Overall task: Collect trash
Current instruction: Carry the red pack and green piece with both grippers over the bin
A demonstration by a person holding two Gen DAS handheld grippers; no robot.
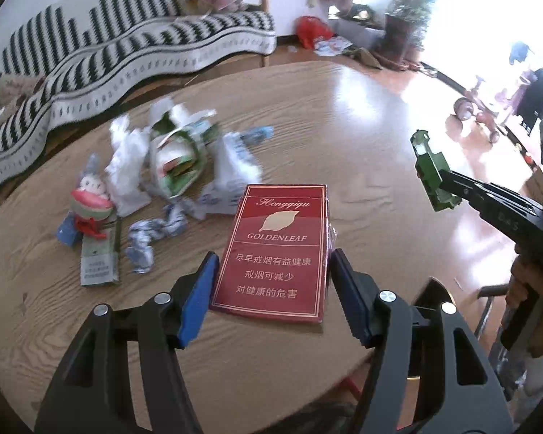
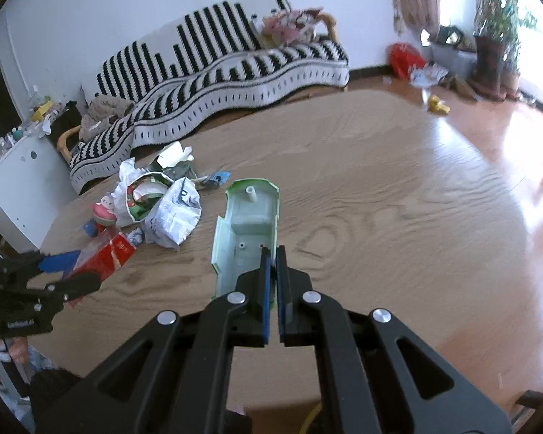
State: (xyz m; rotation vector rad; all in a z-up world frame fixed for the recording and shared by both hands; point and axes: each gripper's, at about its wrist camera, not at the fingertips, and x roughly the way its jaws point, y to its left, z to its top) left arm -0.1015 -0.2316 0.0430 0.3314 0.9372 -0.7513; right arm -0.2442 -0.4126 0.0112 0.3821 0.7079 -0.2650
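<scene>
My left gripper (image 1: 271, 260) is shut on a red cigarette pack (image 1: 275, 249), held between its blue pads above the round wooden table (image 1: 344, 115). It also shows in the right wrist view (image 2: 106, 256). My right gripper (image 2: 271, 253) is shut on the edge of a green plastic toy shell (image 2: 248, 224), lifted above the table; the shell also shows in the left wrist view (image 1: 430, 166). A heap of trash (image 1: 177, 159) lies on the table's left part: crumpled white paper, a torn green carton and blue-white wrappers.
A small doll (image 1: 90, 199) and a grey-green cigarette pack (image 1: 99, 256) lie left of the heap. A striped sofa (image 2: 235, 61) stands behind the table. A red bag (image 2: 405, 58), plant pots and a yellow toy (image 2: 438, 105) are on the floor far right.
</scene>
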